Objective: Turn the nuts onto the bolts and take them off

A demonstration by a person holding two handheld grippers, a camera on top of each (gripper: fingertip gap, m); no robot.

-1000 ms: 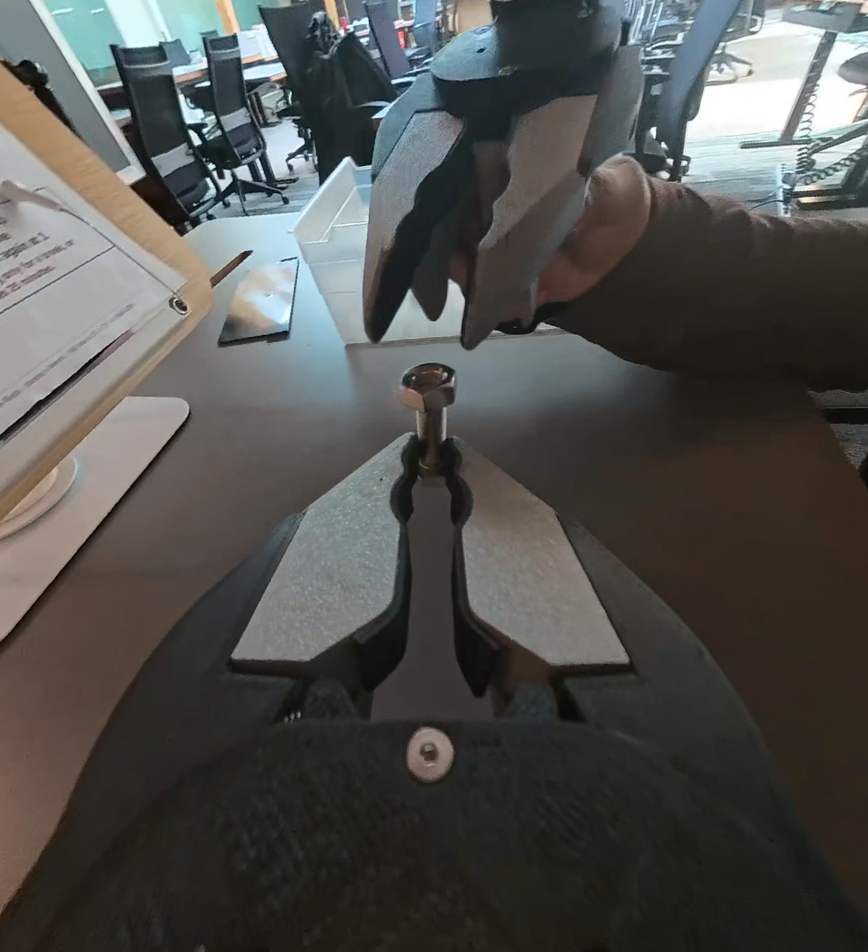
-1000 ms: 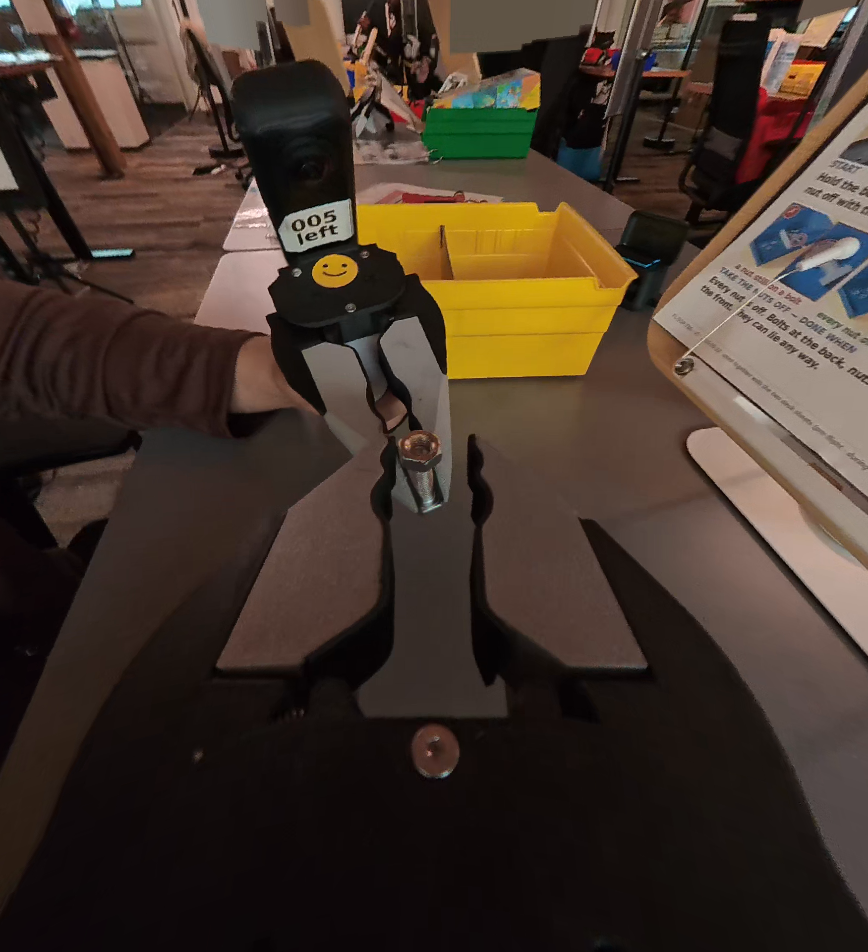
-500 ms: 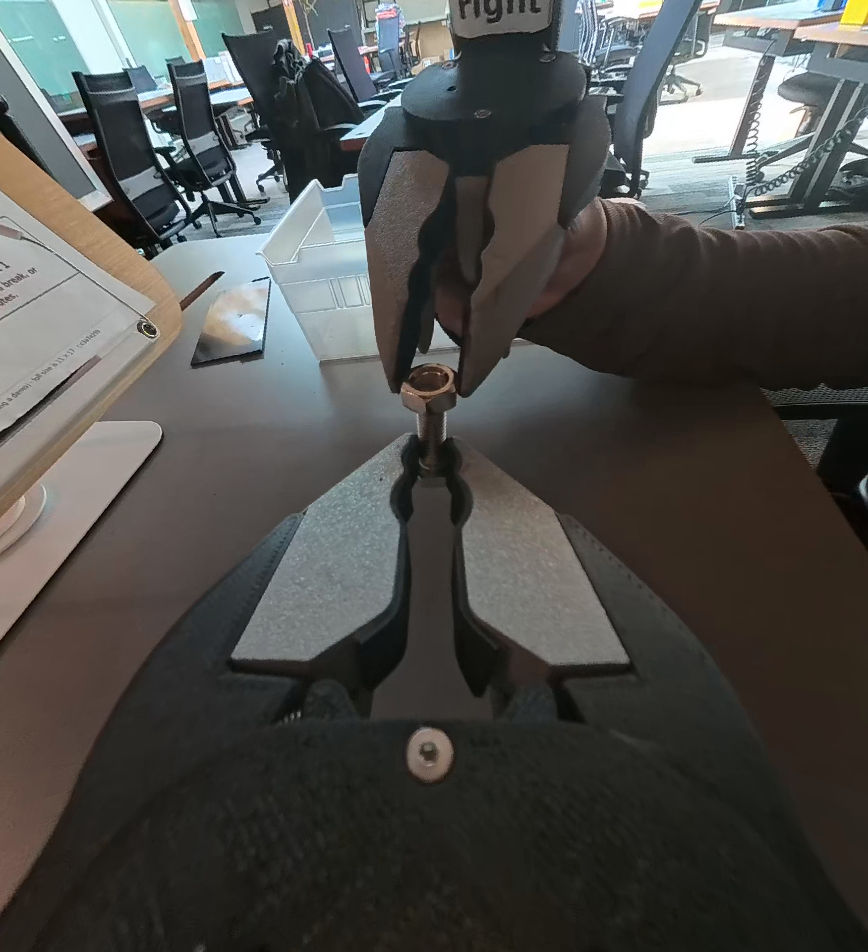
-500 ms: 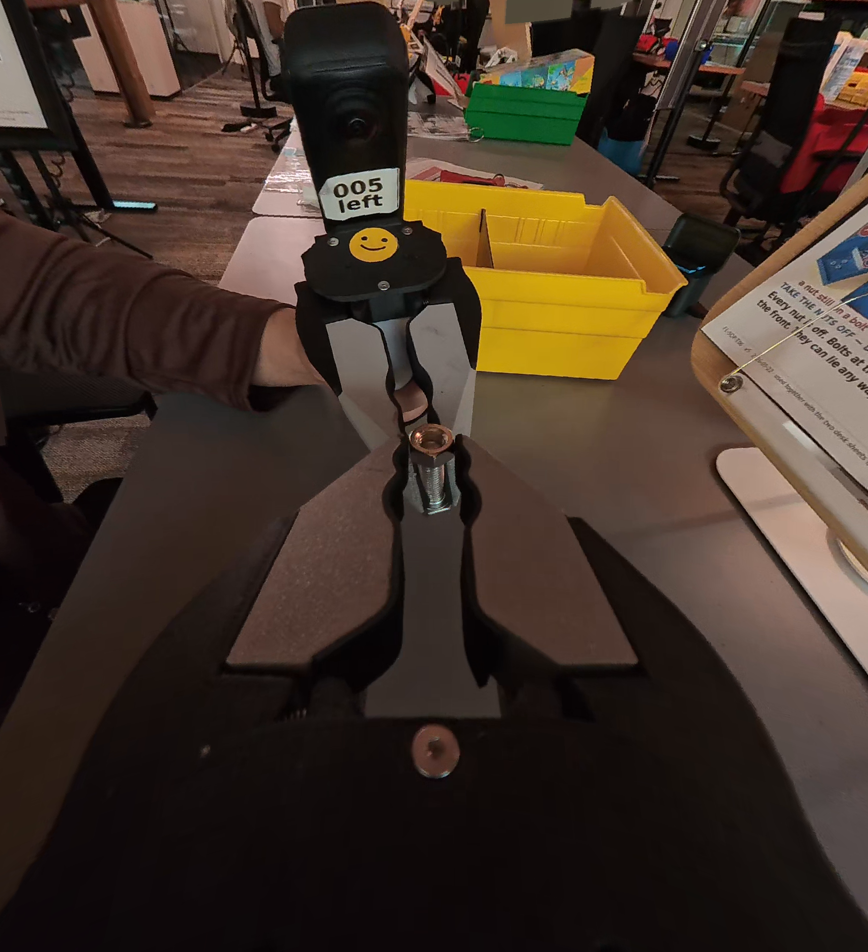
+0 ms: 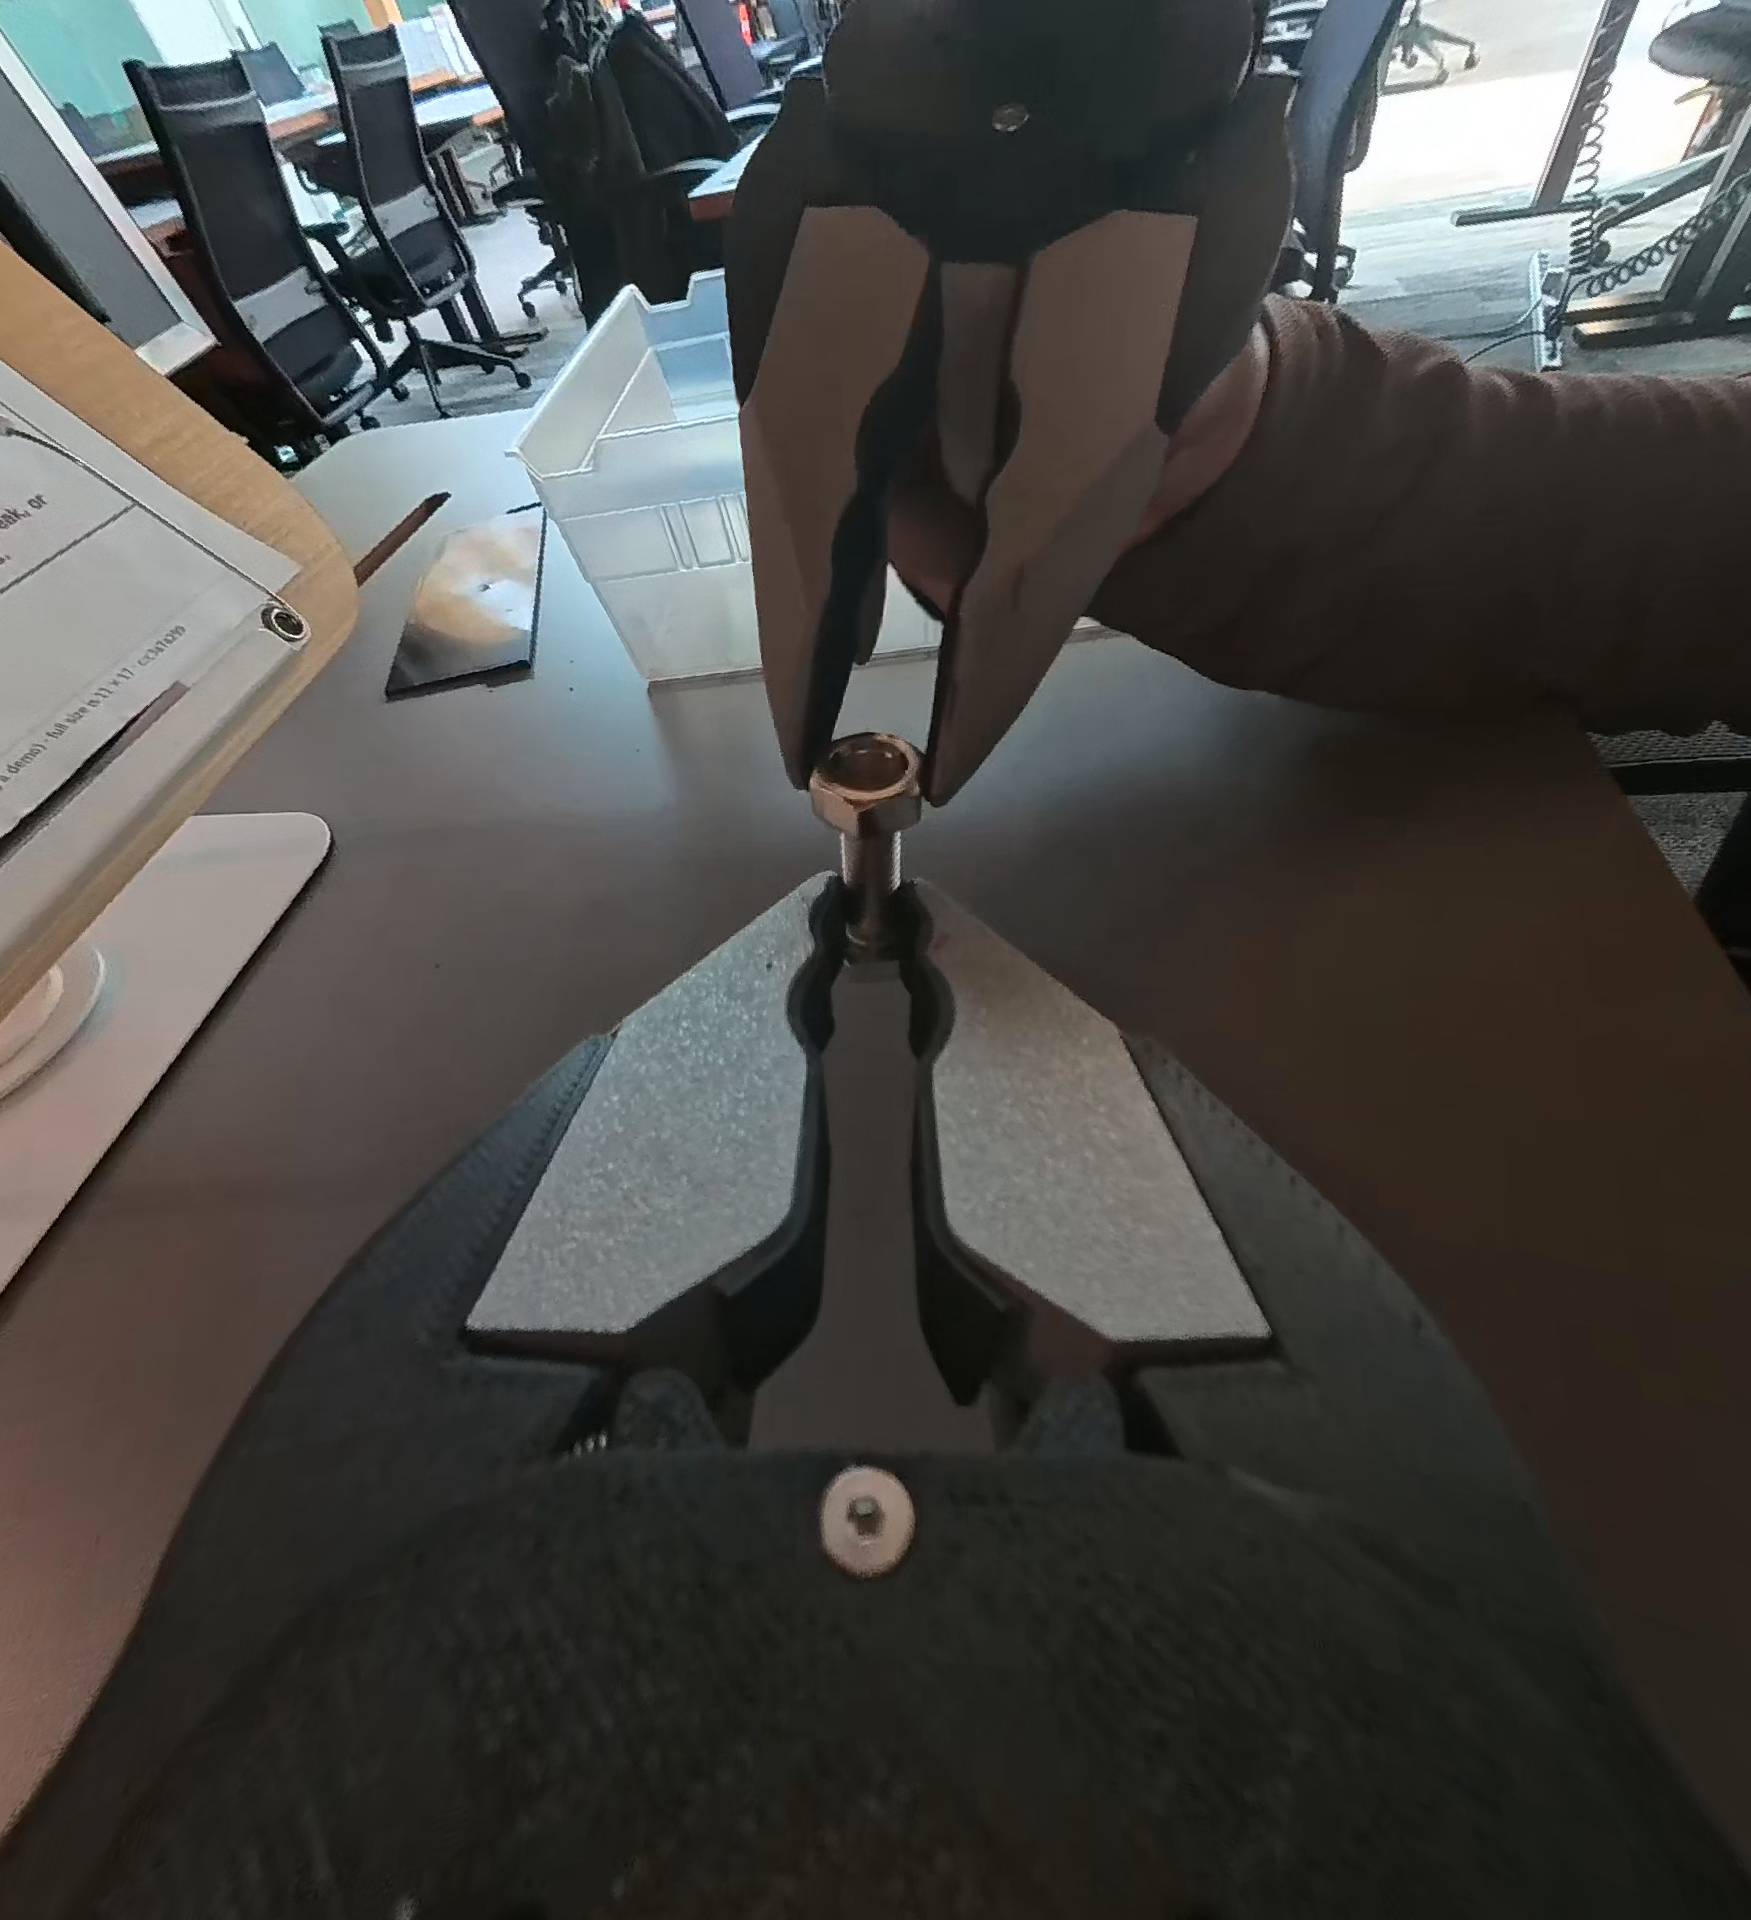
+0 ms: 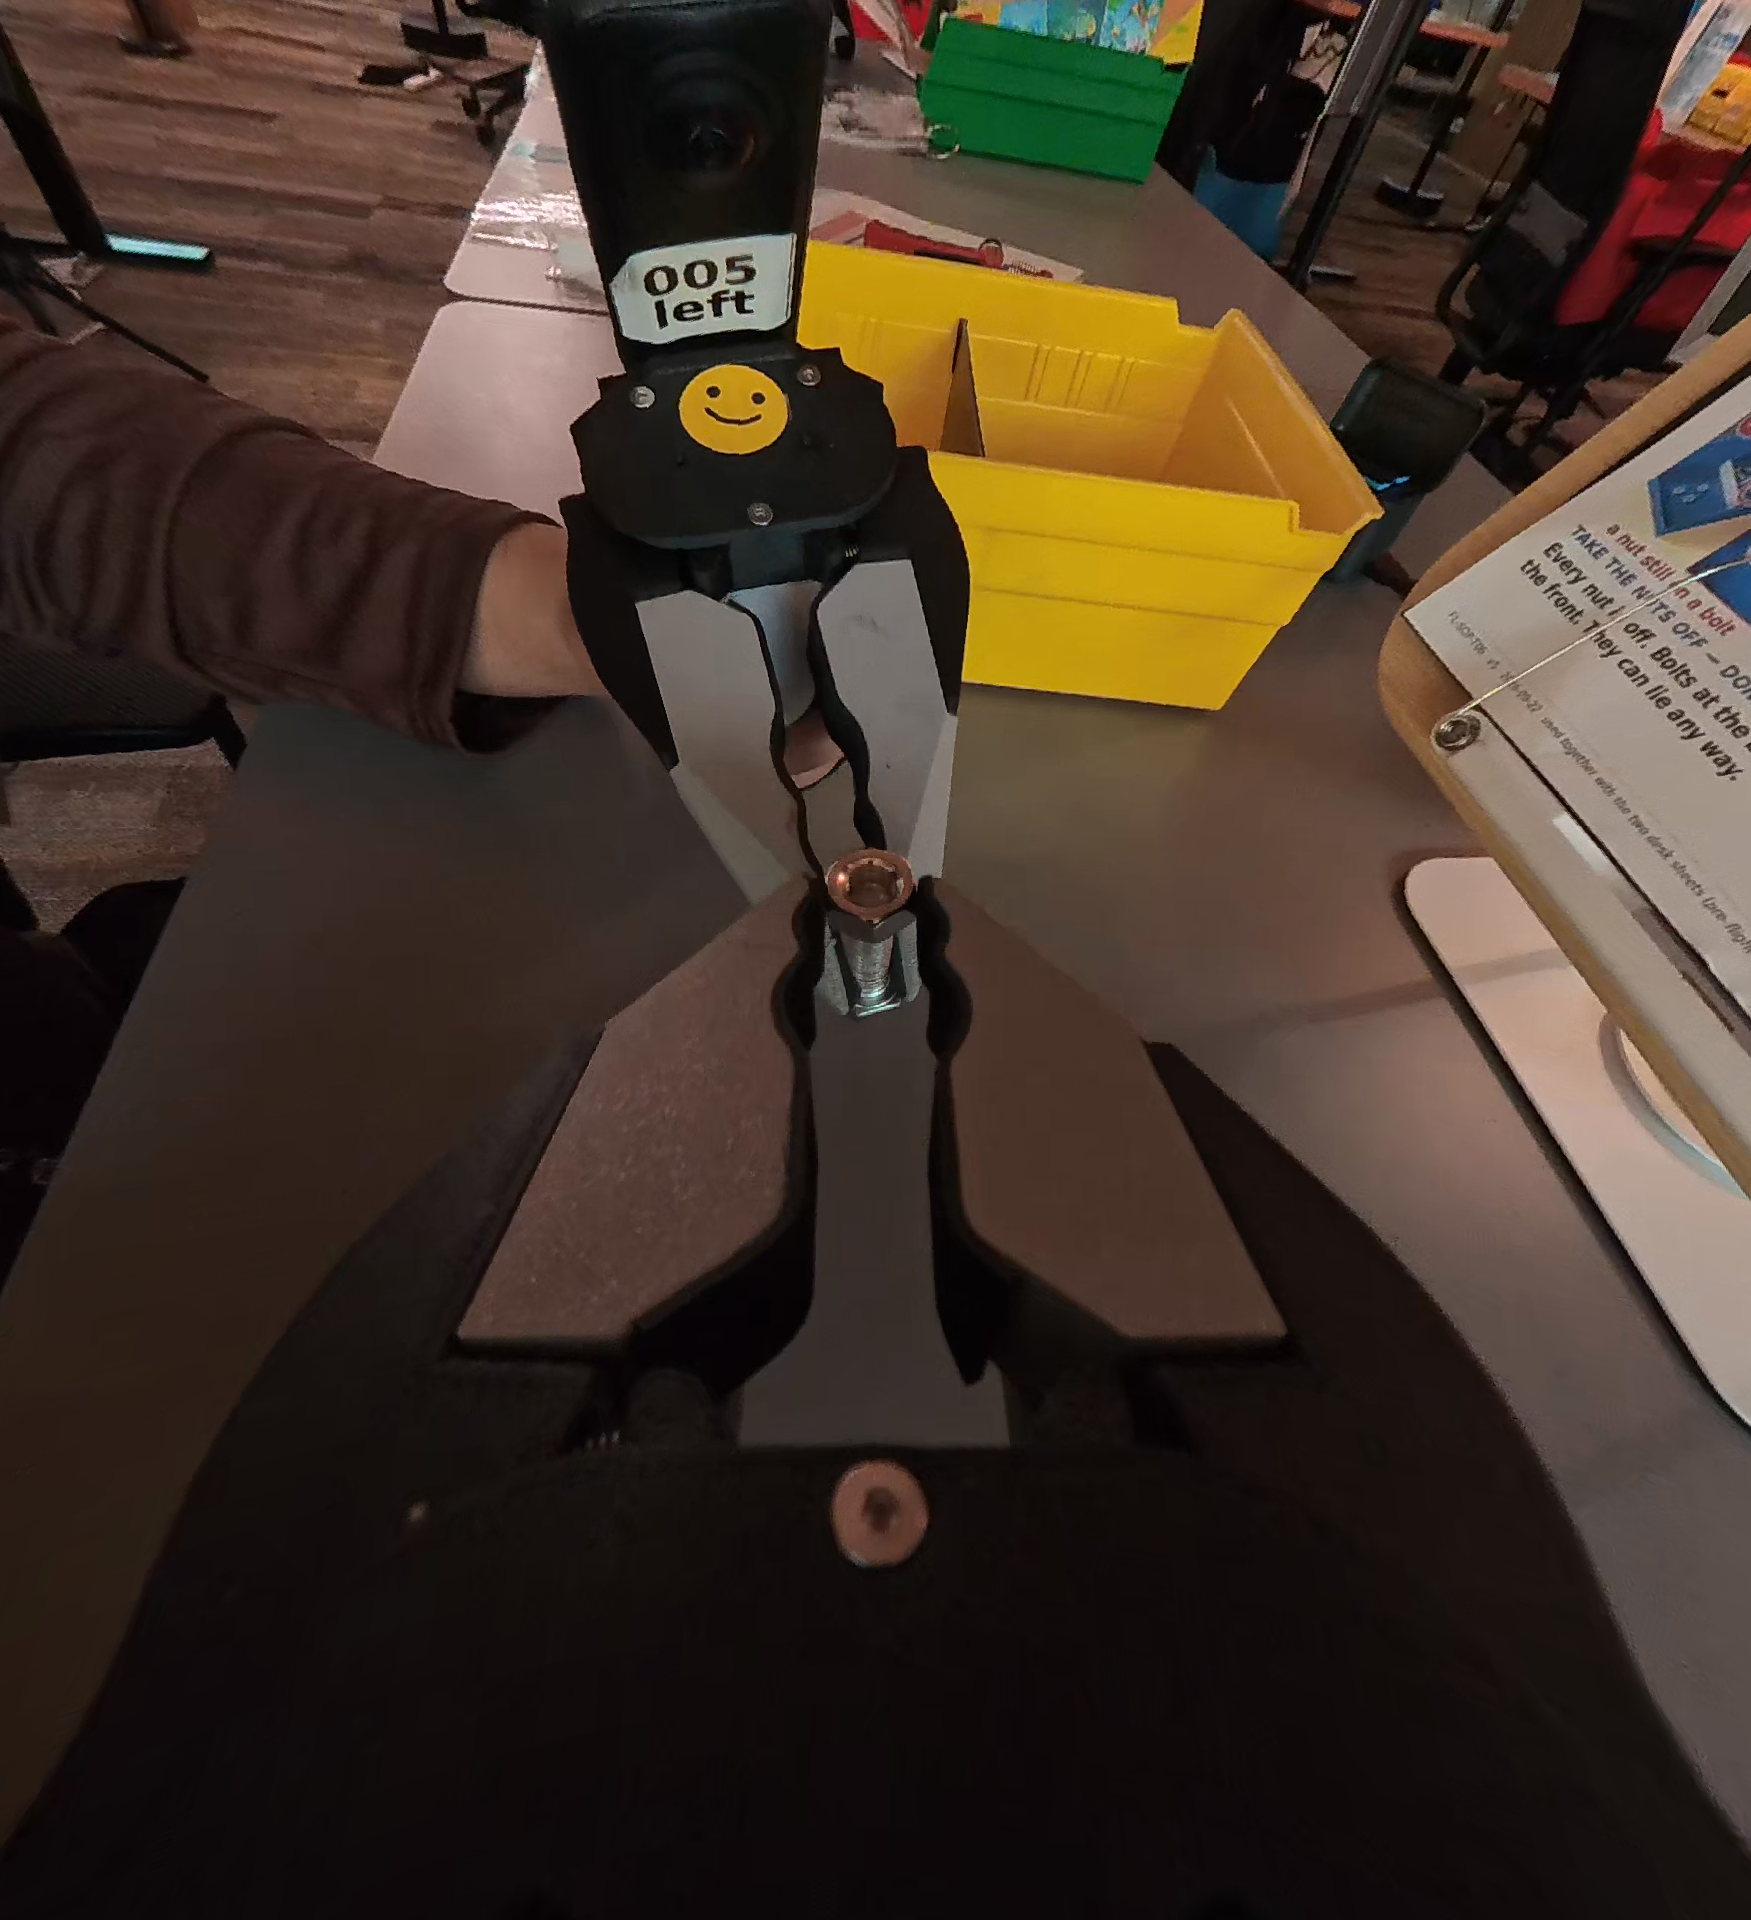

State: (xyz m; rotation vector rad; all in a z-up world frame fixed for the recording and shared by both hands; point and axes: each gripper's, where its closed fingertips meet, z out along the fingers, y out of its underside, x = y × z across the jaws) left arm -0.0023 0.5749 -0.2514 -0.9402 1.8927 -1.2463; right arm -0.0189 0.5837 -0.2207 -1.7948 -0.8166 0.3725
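The left gripper (image 5: 869,914) clamps the bolt (image 5: 868,881) by its shank, nut (image 5: 864,781) at the far end. The right gripper (image 5: 869,774) brackets that nut with both tips, seemingly pinching it, though contact is hard to confirm. A second ago it hung above, well clear; it has since dropped onto the nut. All this sits over mid-worktop (image 5: 1266,1039); a clear bin (image 5: 684,499) stands toward the far edge, a yellow bin (image 6: 1110,540) on the other side, open surface around.

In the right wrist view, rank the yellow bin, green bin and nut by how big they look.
1. Yellow bin, largest.
2. Green bin, smaller, though it sits farther back, so true size is unsure.
3. Nut, smallest, despite being nearest.
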